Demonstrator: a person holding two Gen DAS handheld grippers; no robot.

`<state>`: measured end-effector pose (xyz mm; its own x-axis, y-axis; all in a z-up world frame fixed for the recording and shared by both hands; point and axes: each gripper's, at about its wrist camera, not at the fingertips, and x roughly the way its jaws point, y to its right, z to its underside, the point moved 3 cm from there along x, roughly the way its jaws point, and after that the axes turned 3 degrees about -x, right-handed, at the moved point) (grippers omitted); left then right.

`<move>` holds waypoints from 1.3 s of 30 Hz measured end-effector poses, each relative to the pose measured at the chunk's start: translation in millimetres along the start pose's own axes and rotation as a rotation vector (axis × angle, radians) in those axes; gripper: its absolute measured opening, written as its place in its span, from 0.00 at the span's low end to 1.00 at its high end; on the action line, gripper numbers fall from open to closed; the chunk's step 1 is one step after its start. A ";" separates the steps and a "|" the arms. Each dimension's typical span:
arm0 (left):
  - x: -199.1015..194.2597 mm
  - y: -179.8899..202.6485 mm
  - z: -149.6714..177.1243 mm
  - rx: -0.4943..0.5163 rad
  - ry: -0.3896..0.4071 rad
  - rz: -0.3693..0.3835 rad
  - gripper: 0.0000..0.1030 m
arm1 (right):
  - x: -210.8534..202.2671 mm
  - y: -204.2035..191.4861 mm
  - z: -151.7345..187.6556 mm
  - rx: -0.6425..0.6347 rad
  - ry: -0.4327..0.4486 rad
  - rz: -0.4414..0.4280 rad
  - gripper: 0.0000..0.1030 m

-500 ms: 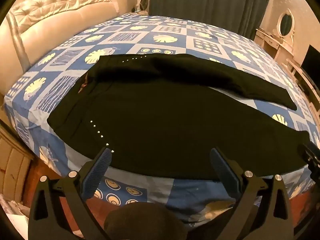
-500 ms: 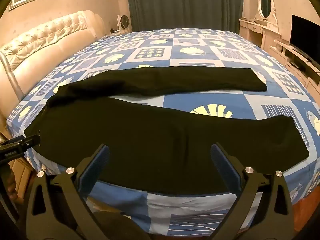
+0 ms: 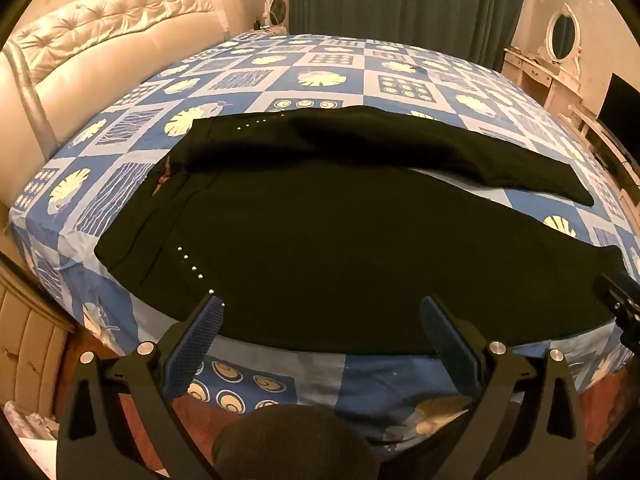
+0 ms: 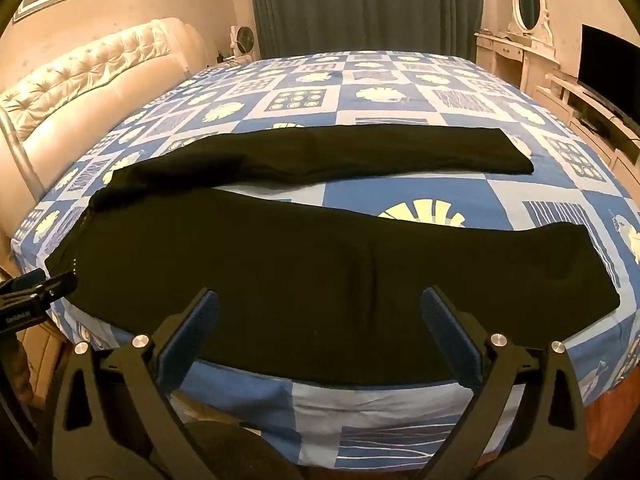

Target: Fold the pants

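Observation:
Black pants lie spread flat on the bed, waist to the left, both legs running right. Small shiny studs line a pocket near the waist. The far leg and the near leg part in a narrow V. My left gripper hovers open over the near hem side of the waist area, nothing between its blue pads. My right gripper stands open above the near leg's front edge, empty too. Each gripper's tip shows at the other view's edge.
The bed has a blue and white patterned sheet and a cream tufted headboard at the left. Dark curtains hang behind. A white dresser with an oval mirror and a TV stand at the right.

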<state>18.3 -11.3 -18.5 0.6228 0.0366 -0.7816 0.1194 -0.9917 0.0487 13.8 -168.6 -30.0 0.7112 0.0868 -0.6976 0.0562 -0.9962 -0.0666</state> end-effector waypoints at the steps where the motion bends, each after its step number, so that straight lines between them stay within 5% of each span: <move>1: 0.7 0.3 3.1 0.002 0.003 -0.002 0.96 | 0.2 -0.2 0.7 -0.001 -0.001 0.001 0.98; 39: 5.4 -3.9 8.1 -0.003 -0.016 0.003 0.96 | 7.3 -9.1 7.1 -0.003 -0.033 -0.006 0.98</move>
<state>15.0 -8.2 -27.9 0.6102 0.0319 -0.7916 0.1200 -0.9914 0.0525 13.4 -158.9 -39.5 0.6873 0.0925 -0.7205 0.0626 -0.9957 -0.0682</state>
